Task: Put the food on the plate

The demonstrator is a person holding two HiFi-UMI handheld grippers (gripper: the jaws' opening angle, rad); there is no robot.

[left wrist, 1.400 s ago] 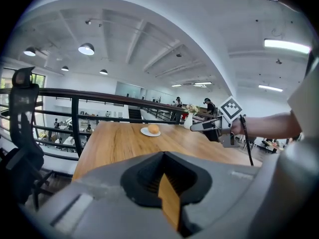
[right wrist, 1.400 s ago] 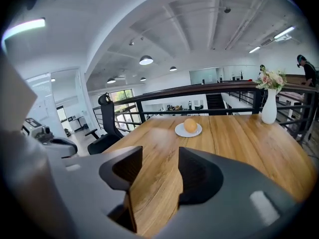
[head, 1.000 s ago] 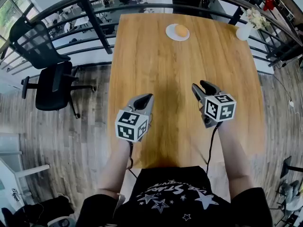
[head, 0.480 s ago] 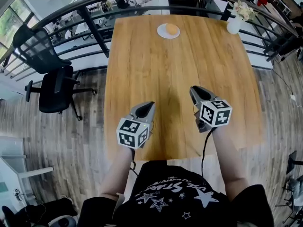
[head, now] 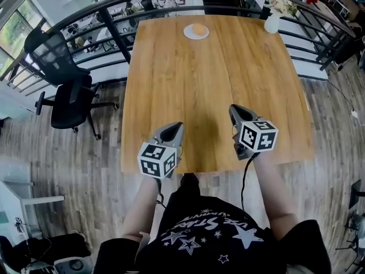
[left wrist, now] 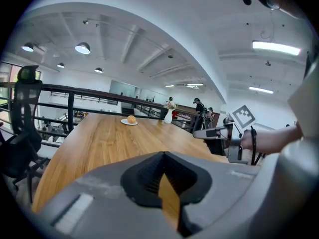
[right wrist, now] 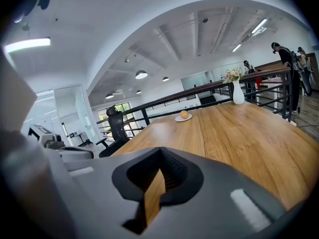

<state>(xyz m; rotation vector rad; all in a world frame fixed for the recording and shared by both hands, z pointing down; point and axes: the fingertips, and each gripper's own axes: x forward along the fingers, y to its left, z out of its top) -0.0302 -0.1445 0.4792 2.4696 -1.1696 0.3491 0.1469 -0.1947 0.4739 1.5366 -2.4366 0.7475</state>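
Backing away from the table (head: 217, 79) is the change. Over the last second the wooden top has slid further off in the head view and its near edge has come into sight. Both grippers now hang over that near edge rather than over the middle of the table.

The right gripper (head: 235, 109) had its jaws apart a second ago. They have just been closing and are now pressed together on nothing, and its own view shows only a sliver of tabletop between them. The left gripper (head: 175, 127) is also pressed together and empty.

The food (head: 199, 28), a round orange-coloured item, sits on the small white plate (head: 187, 33). The plate is close to the table's far edge, a little left of its middle and well apart from both grippers. A vase of flowers (head: 272, 20) stands at the far right corner.

Judging from this, the food is already placed and the person is withdrawing with empty grippers.
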